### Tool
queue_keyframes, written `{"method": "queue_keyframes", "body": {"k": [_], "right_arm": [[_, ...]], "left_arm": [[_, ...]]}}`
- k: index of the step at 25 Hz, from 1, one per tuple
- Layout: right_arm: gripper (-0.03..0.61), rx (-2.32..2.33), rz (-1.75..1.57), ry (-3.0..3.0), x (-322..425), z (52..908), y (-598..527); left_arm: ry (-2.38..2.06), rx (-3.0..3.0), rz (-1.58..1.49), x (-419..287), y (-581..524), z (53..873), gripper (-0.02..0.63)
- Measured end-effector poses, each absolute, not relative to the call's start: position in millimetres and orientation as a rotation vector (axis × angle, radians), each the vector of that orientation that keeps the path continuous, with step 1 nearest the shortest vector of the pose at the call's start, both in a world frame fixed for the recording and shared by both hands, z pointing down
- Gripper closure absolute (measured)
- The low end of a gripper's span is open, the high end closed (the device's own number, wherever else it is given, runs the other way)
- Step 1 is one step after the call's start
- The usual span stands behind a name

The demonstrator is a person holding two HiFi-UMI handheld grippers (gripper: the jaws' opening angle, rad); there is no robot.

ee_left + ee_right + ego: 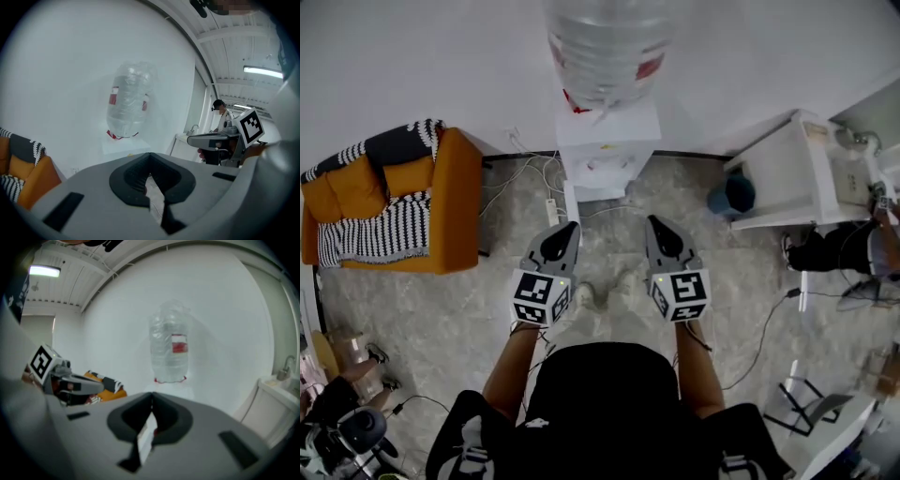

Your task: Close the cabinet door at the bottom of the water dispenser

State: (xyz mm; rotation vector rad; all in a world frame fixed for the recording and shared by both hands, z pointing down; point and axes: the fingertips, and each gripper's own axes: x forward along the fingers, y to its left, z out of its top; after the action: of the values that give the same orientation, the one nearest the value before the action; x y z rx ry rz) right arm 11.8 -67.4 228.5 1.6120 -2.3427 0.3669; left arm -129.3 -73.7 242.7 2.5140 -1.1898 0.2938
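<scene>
Both tools are held side by side in front of the person, above the stone-pattern floor (441, 309), pointing toward the water dispenser (607, 141).

Left tool (567, 228): jaws together at the tips, nothing between them, as its own view (150, 157) confirms.

Right tool (658, 223): jaws likewise together and empty (151, 399).

The dispenser stands against the white wall with the clear bottle (605, 42) inverted on top. The cabinet door (571, 202) shows as a narrow white panel projecting from the lower left front toward the person, standing open. Neither tool touches it.

An orange armchair (455, 202) sits to the left, apart from the dispenser.
</scene>
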Motion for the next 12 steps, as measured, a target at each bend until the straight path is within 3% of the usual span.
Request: {"method": "queue_keyframes", "body": {"k": [12], "right_arm": [[0.545,1.496,0.497,-2.301,9,315,-63]], "left_arm": [[-1.145,2.375,0.418,-125,-55,338,0.607]]}}
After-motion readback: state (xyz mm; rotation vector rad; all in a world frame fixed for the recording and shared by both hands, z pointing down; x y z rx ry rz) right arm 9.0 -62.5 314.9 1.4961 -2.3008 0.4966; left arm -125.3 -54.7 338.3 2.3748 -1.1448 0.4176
